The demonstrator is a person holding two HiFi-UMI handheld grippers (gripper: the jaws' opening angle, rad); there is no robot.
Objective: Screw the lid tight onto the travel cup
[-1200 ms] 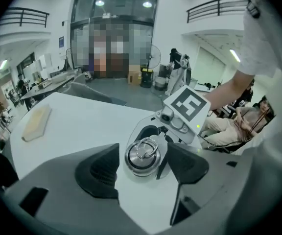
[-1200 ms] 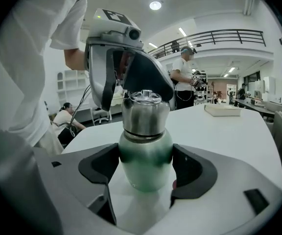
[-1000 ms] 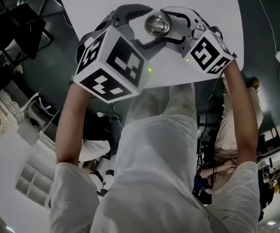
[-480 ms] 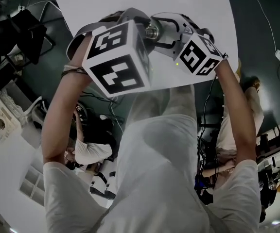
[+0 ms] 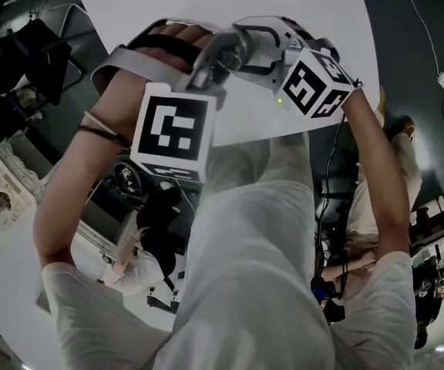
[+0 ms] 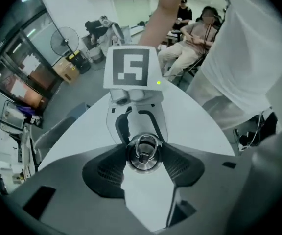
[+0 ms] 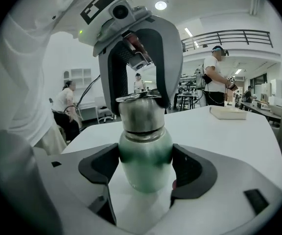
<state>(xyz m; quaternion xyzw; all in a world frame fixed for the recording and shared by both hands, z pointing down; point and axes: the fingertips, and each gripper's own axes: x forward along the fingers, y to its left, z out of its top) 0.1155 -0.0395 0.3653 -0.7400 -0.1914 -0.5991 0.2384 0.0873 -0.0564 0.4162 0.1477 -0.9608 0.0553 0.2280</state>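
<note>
The steel travel cup (image 7: 146, 155) stands on the white table, its green-tinted body pinched between the pads of my right gripper (image 7: 146, 169), which is shut on it. Its metal lid (image 7: 140, 112) sits on top. In the left gripper view I look straight down on the lid (image 6: 143, 152), and both dark pads of my left gripper (image 6: 143, 159) press against its rim. The right gripper (image 6: 139, 131) reaches in from the far side there. In the head view the cup is mostly hidden under the left gripper (image 5: 210, 52) and beside the right gripper (image 5: 247, 46).
The white table (image 7: 229, 141) spreads out to the right, with a flat book (image 7: 227, 112) lying farther back. Its near edge (image 5: 260, 133) runs just in front of my legs. Several people sit or stand around the room beyond the table.
My left hand has rolled over, turning its marker cube to face downward toward me. The left jaws have come in onto the lid, which is now hidden in the head view. The right gripper has barely moved.
</note>
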